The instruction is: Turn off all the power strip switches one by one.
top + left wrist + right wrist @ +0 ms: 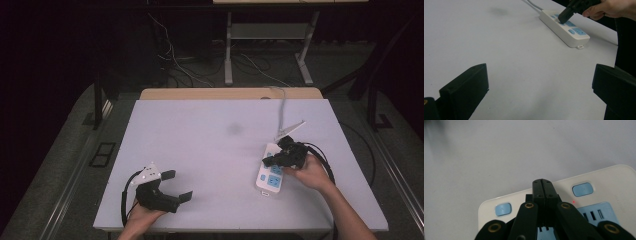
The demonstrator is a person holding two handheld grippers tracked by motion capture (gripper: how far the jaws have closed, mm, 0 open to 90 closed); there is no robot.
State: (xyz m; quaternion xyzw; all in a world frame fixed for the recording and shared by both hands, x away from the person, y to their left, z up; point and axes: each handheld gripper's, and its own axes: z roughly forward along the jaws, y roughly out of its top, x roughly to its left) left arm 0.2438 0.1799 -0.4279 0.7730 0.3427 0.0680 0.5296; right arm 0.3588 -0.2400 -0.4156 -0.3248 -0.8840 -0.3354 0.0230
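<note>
A white power strip [270,179] with blue sockets lies on the right half of the white table [210,145], its cable [282,107] running to the far edge. My right gripper [267,161] is shut with nothing between its jaws. Its closed tips [542,183] rest on top of the strip [599,177], between two blue switch buttons [503,209] [582,189], beside a small red light [573,201]. My left gripper [177,185] lies open near the front left edge, far from the strip [566,30]. From there I see the right gripper's [562,19] tip touching the strip.
A wooden tabletop edge [230,93] adjoins the far side of the table. Behind it on the floor stand a desk frame [270,35] and loose cables [180,65]. A faint grey smudge [234,128] marks the table's middle.
</note>
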